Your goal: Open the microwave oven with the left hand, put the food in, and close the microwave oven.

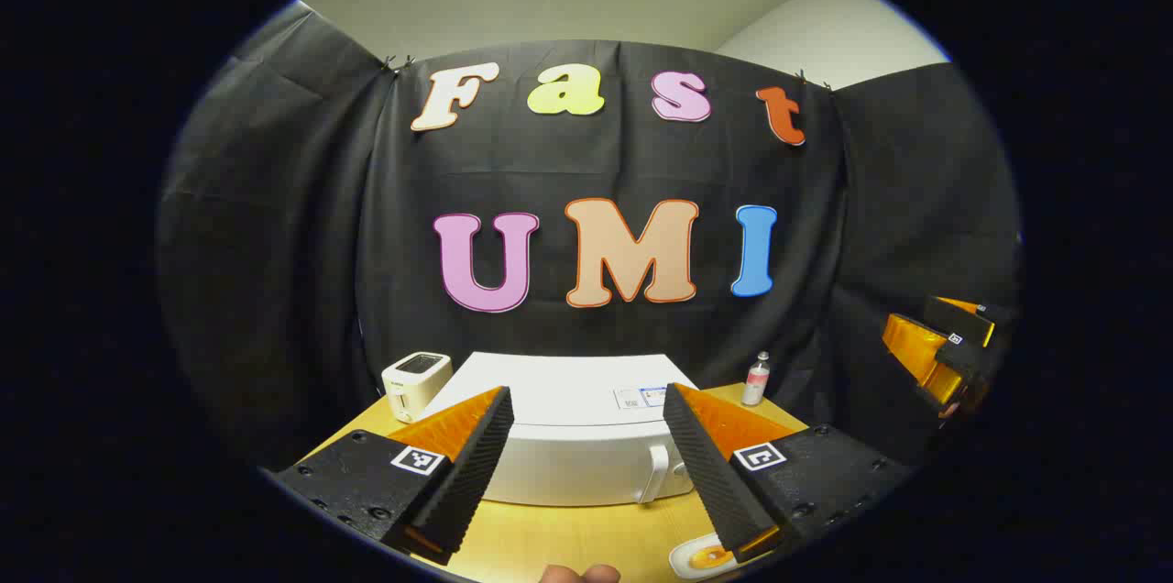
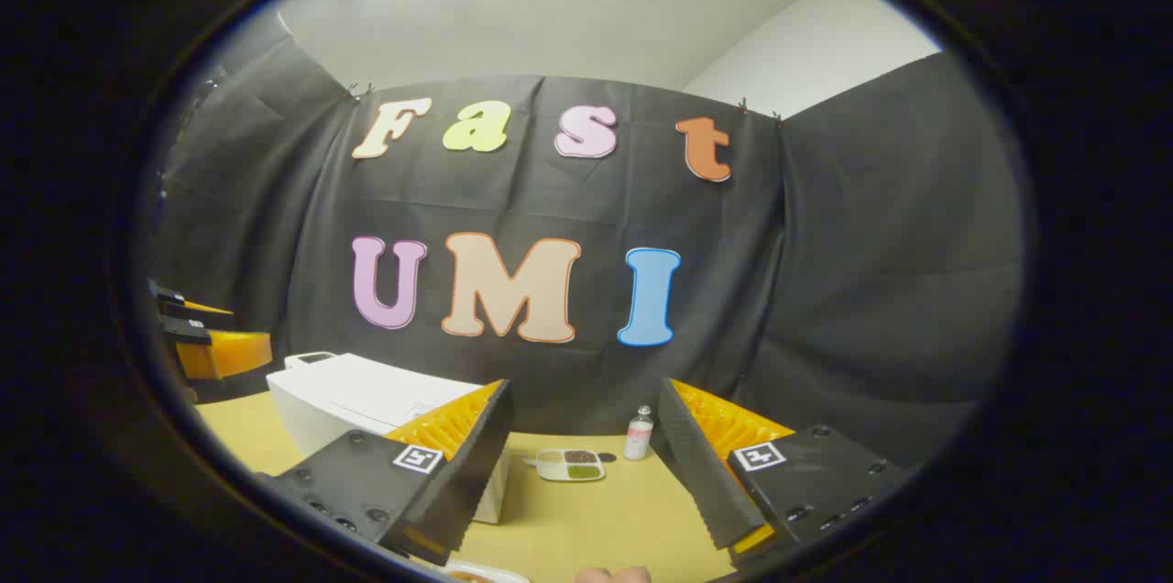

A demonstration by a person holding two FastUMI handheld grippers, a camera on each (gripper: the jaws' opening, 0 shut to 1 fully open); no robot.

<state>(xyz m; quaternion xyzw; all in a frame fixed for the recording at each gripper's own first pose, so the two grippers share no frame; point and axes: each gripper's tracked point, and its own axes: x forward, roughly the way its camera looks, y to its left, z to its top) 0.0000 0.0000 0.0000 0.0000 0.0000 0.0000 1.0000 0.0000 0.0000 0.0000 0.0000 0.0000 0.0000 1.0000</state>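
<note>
The white microwave (image 1: pixel 568 436) stands on the wooden table with its door shut and its handle (image 1: pixel 655 473) on the right side of the front. My left gripper (image 1: pixel 586 392) is open above and in front of it, nothing between its fingers. A white plate with orange food (image 1: pixel 701 555) lies near the table's front edge, partly behind my right finger. In the right gripper view the microwave (image 2: pixel 357 404) is at the left, and my right gripper (image 2: pixel 585 386) hangs open and empty over the table. A plate rim (image 2: pixel 481 574) peeks in at the bottom.
A white toaster (image 1: pixel 414 381) stands left of the microwave. A small bottle (image 2: pixel 639 436) and a compartment dish (image 2: pixel 570 464) sit at the back right. The right gripper (image 1: pixel 944 349) hovers at the far right, the left gripper (image 2: pixel 206 340) at the far left.
</note>
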